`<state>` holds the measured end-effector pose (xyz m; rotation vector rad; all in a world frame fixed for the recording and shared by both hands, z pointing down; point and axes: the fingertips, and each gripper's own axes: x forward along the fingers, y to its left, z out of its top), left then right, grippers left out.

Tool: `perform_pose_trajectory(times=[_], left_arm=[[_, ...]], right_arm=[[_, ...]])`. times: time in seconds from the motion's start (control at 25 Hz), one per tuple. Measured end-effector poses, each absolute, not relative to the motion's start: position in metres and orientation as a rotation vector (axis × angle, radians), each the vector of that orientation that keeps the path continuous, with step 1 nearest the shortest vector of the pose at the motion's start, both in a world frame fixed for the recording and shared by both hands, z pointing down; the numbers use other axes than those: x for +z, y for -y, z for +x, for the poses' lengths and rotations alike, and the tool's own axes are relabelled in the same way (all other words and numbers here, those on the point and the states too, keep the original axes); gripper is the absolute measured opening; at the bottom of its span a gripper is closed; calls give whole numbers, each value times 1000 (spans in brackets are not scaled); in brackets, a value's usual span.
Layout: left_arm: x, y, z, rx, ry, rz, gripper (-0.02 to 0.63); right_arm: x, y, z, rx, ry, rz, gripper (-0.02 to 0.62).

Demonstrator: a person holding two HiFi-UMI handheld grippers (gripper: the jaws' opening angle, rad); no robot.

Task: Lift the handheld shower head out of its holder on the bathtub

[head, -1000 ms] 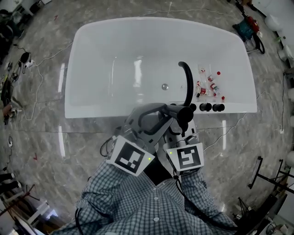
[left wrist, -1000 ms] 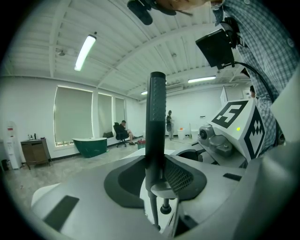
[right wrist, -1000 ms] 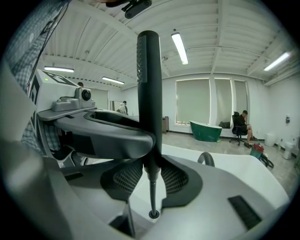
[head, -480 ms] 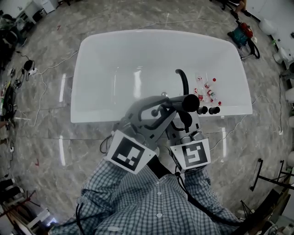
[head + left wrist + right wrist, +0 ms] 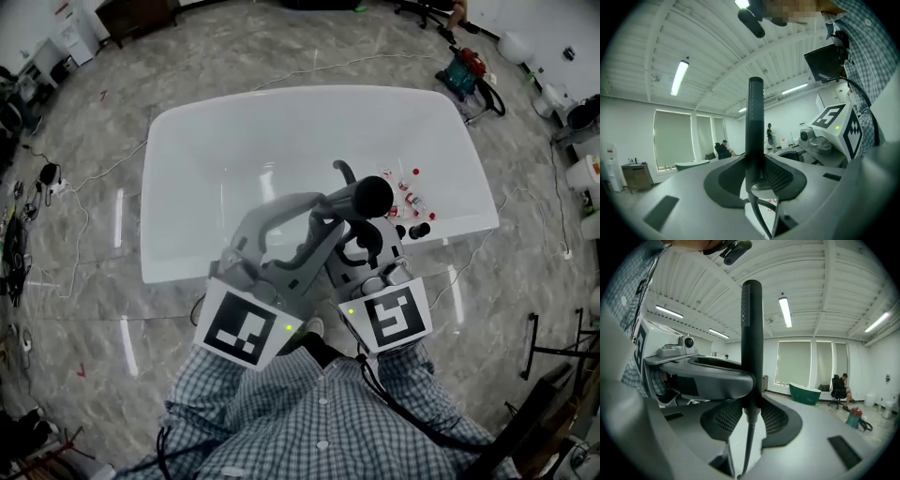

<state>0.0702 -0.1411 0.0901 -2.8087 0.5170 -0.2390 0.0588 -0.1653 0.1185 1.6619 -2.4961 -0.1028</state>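
Observation:
The black shower head (image 5: 370,195) is a slim wand held up above the white bathtub (image 5: 234,159). Both grippers are shut on its handle from opposite sides: my left gripper (image 5: 330,214) from the left, my right gripper (image 5: 372,246) from the near side. In the left gripper view the shower head (image 5: 754,122) stands upright between the pads of the left gripper (image 5: 757,176), its hose (image 5: 759,215) hanging below. The right gripper view shows the same shower head (image 5: 751,333) gripped by the right gripper (image 5: 751,411), hose (image 5: 747,451) trailing down.
A black curved spout (image 5: 345,172) and black knobs (image 5: 419,229) sit on the tub's near ledge, with several small bottles (image 5: 411,195) beside them. Cables (image 5: 56,178) lie on the marble floor at the left. A tool bag (image 5: 466,70) lies at the far right.
Both grippers have risen together with the shower head, which now stands higher above the tub ledge and looms larger in the head view. The jaws kept their grip.

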Motion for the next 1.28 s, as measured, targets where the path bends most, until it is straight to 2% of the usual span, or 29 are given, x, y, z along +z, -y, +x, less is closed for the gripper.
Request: perform_pose_trajectory(times=[0.48, 1.28], left_arm=[[39, 131, 92, -121, -507, -2794, 129], [32, 129, 93, -111, -538, -2784, 129]], right_arm=[[59, 157, 83, -237, 2503, 1718, 121], [52, 154, 84, -253, 2529, 1706, 121]])
